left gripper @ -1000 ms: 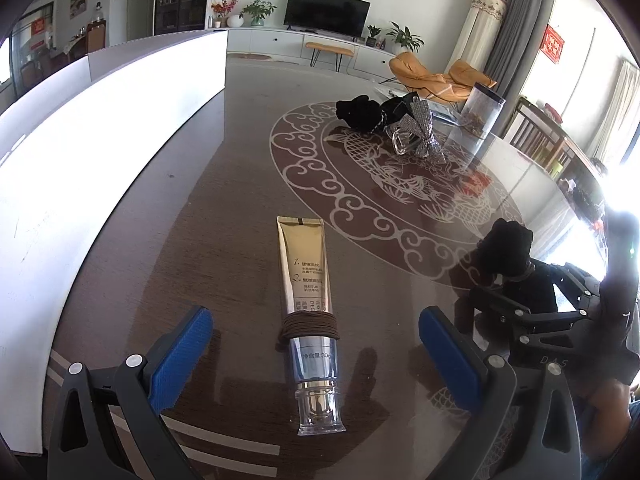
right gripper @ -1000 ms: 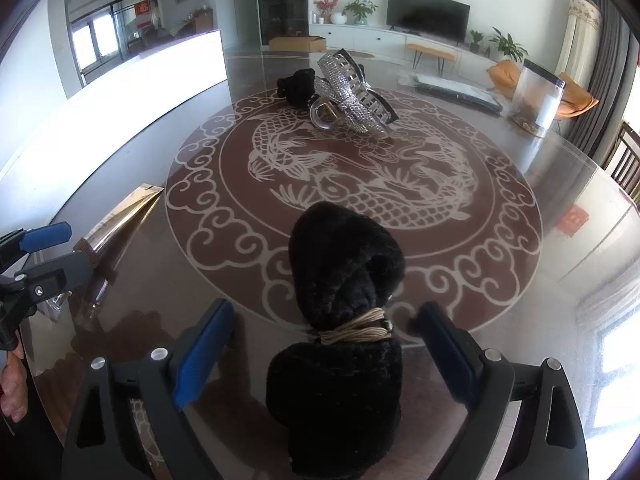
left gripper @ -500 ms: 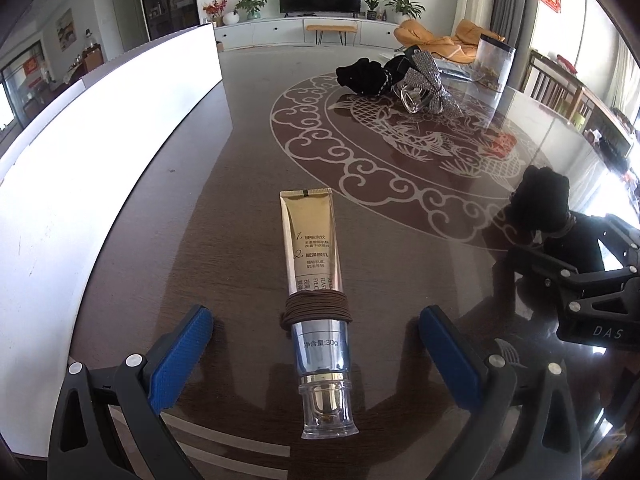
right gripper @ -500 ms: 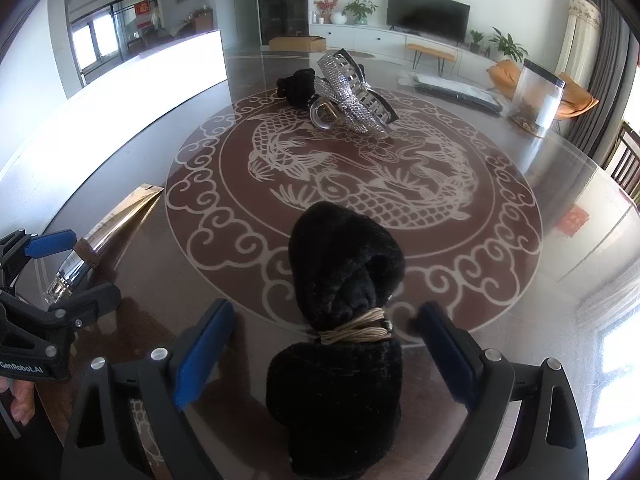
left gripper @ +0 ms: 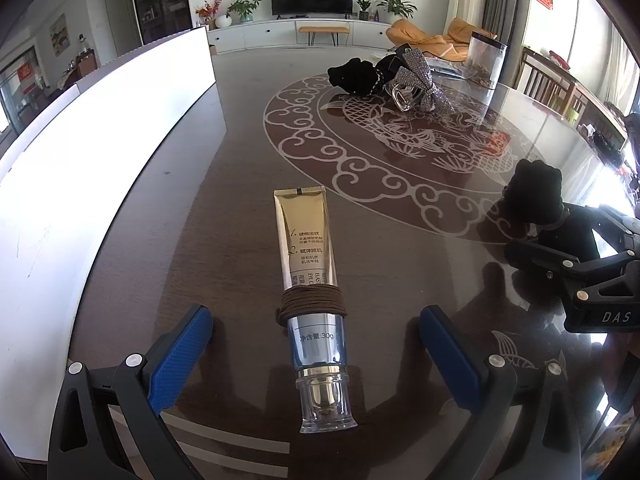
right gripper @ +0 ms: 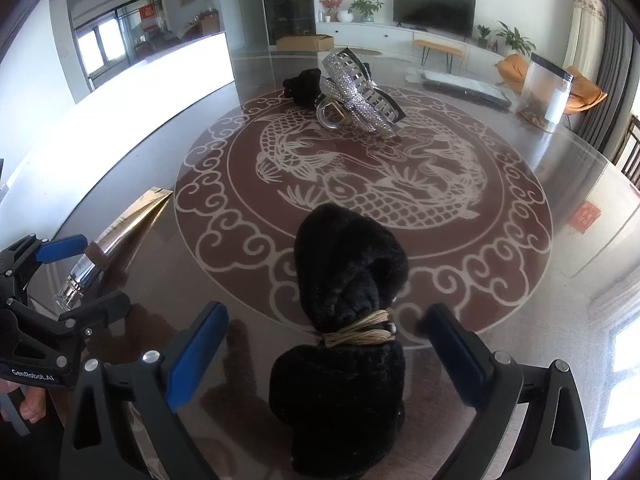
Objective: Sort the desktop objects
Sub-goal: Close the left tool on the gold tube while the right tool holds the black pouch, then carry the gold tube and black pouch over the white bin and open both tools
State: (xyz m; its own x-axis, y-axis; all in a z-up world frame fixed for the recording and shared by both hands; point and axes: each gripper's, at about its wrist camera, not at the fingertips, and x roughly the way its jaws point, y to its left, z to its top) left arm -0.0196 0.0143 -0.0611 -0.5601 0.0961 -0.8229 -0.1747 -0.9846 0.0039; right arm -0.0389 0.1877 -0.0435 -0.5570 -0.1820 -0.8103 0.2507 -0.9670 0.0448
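A gold and silver cream tube (left gripper: 310,280) with a brown hair tie (left gripper: 313,299) wound around it lies on the glass table, its clear cap toward me. My left gripper (left gripper: 316,354) is open, its blue pads on either side of the cap end, not touching. A black fuzzy hair bow (right gripper: 348,312) tied with a beige band (right gripper: 360,330) lies between the pads of my open right gripper (right gripper: 328,356). The tube also shows in the right wrist view (right gripper: 116,236), and the bow in the left wrist view (left gripper: 538,196).
A pile of hair accessories sits at the far side of the dragon pattern: a black scrunchie (right gripper: 304,86), a rhinestone claw clip (right gripper: 356,92) and a clear clip (right gripper: 332,114). A clear container (right gripper: 546,92) stands at the back right. A white panel (left gripper: 80,168) runs along the table's left.
The left gripper has swung its view to the left and settled straighter over the tube. The right gripper has not moved.
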